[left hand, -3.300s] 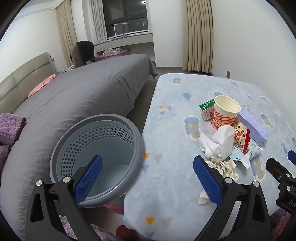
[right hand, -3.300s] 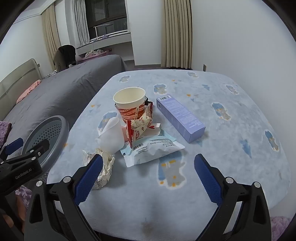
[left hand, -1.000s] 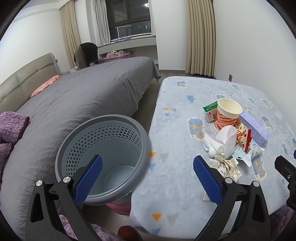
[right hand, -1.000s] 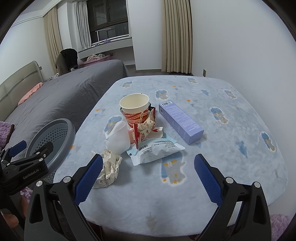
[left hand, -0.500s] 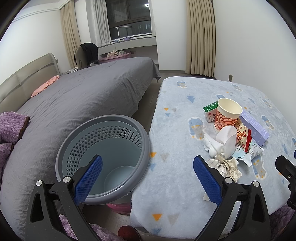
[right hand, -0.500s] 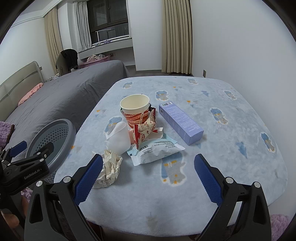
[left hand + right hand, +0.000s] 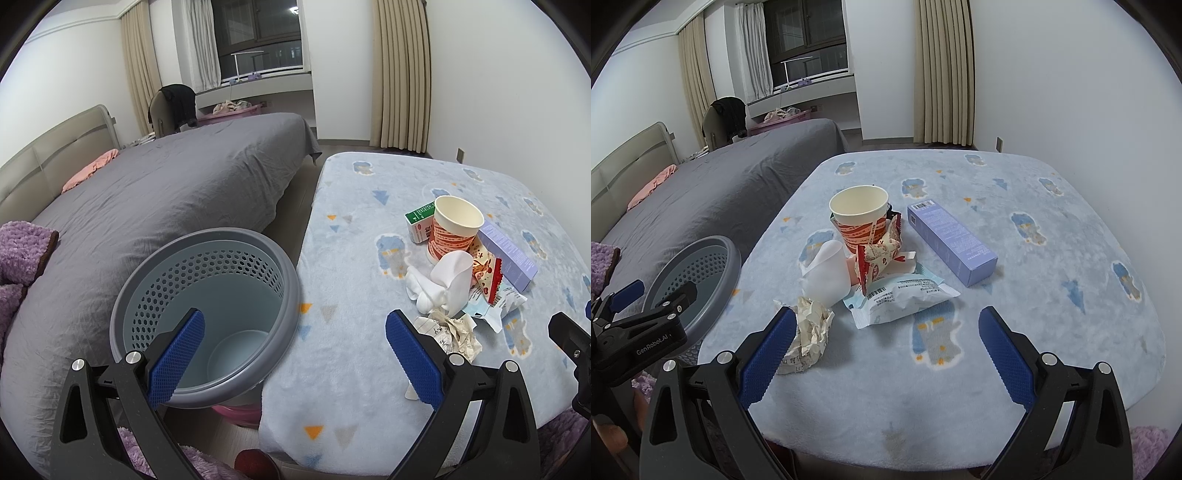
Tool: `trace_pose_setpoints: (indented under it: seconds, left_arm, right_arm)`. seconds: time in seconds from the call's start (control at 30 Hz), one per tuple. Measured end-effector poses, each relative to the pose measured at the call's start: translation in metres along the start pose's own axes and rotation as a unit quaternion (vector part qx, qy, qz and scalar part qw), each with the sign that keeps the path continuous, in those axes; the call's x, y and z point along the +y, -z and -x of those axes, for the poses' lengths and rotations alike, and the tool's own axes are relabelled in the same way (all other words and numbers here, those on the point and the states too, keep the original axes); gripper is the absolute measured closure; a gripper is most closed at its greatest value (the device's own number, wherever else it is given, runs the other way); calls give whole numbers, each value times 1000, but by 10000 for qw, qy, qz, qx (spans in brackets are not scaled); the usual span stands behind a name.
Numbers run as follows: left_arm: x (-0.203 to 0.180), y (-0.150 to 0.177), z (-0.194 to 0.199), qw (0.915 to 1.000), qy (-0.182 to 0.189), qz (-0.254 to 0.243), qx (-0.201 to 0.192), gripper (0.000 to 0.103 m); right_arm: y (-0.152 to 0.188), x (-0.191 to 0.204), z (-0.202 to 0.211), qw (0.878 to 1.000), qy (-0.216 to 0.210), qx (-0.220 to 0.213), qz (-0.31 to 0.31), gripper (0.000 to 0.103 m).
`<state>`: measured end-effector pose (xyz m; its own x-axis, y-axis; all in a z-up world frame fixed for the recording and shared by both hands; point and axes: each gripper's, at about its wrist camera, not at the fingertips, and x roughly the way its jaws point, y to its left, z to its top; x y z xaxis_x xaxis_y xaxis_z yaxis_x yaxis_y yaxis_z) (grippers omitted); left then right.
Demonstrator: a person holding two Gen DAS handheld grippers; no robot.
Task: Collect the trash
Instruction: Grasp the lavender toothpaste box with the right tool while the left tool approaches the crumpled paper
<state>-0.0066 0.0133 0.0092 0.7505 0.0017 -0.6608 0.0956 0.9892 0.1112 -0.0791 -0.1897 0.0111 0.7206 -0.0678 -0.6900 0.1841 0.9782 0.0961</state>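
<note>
A heap of trash lies on the blue patterned table [image 7: 1052, 314]: a paper cup [image 7: 860, 218], a purple box [image 7: 951, 242], a red-and-white wrapper [image 7: 881, 256], a pale blue packet [image 7: 901, 295], a white tissue [image 7: 827, 275] and a crumpled paper ball [image 7: 809, 330]. A green-and-white carton [image 7: 419, 223] sits behind the cup [image 7: 456, 229]. An empty grey perforated bin [image 7: 207, 321] stands left of the table. My left gripper [image 7: 293, 358] hangs open over the bin's near rim and the table corner. My right gripper [image 7: 882, 352] is open, just short of the paper ball and packet, holding nothing.
A grey bed [image 7: 166, 192] runs along the left, with purple fabric [image 7: 18, 251] at its near end. A wall [image 7: 1071, 74] lies beyond the table's right side. A pink object [image 7: 232, 410] sits under the bin. The left gripper's body [image 7: 639, 332] shows at left in the right wrist view.
Over three seconds both views drew back slightly from the table and bin; in the last second almost nothing moved. Both grippers stayed open and empty.
</note>
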Motion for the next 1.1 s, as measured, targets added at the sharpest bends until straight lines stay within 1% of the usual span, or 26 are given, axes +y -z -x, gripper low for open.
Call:
trace_pose_setpoints:
  seconds: [0.2,0.47,0.63,0.73,0.87,1.1]
  left_arm:
    - [0,0,-2,10000,20,13,33,6]
    - [-12,3,-12,9999,41,-43,142,6]
    - [-23,6,-21,9995,85,-128,263,6]
    - [-29,8,-24,9994,110,-167,290,6]
    - [-36,9,-28,9992,113,-213,332,6]
    - [-40,10,-36,9988,140,-189,423,6]
  right_arm:
    - [1,-9,-4,9999,43,89,-18,9]
    - [0,-42,-19,9995,147,235,-148,9]
    - [-2,-53,-31,9991,72,396,-115,9]
    - [-3,-57,-42,9986,-109,515,-105,9]
    - [-5,-58,-55,9976,-197,660,-23,9]
    - [-29,-86,-72,9977,-82,664,-126,9]
